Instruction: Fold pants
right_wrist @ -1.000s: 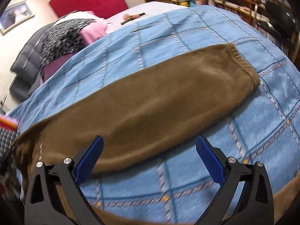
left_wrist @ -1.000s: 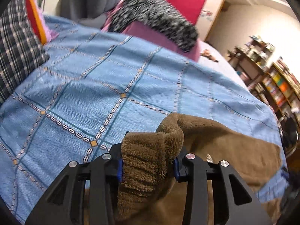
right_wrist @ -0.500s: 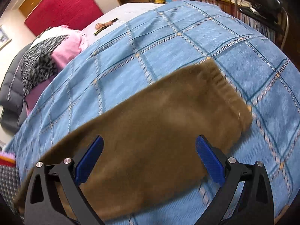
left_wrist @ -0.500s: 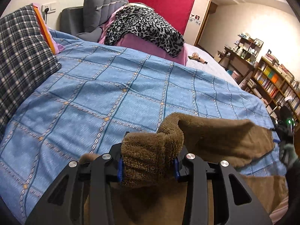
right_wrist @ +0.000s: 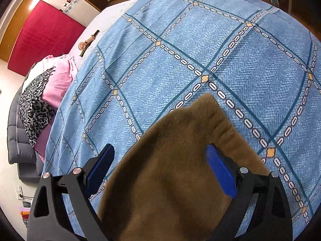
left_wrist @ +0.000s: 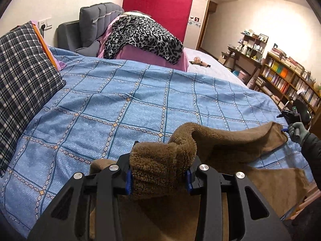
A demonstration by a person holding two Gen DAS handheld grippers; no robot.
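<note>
Brown fleece pants (left_wrist: 230,146) lie on a blue checked bedspread (left_wrist: 130,104). My left gripper (left_wrist: 158,174) is shut on a bunched end of the pants and holds it lifted above the bed. In the right wrist view the pants' leg end (right_wrist: 180,160) lies between the blue pads of my right gripper (right_wrist: 160,164), whose jaws stand wide apart around the cloth. The right gripper also shows in the left wrist view (left_wrist: 289,120) at the far end of the raised leg, held by a gloved hand.
A plaid pillow (left_wrist: 22,76) lies at the left. A leopard-print cloth on pink bedding (left_wrist: 140,36) sits at the head of the bed by a grey headboard (left_wrist: 94,24). Bookshelves (left_wrist: 284,76) stand at the right. A small object (right_wrist: 86,44) lies on the far sheet.
My left gripper has risen with the pants end. My right gripper has moved onto the leg end, which now sits between its open pads and is lifted off the bed.
</note>
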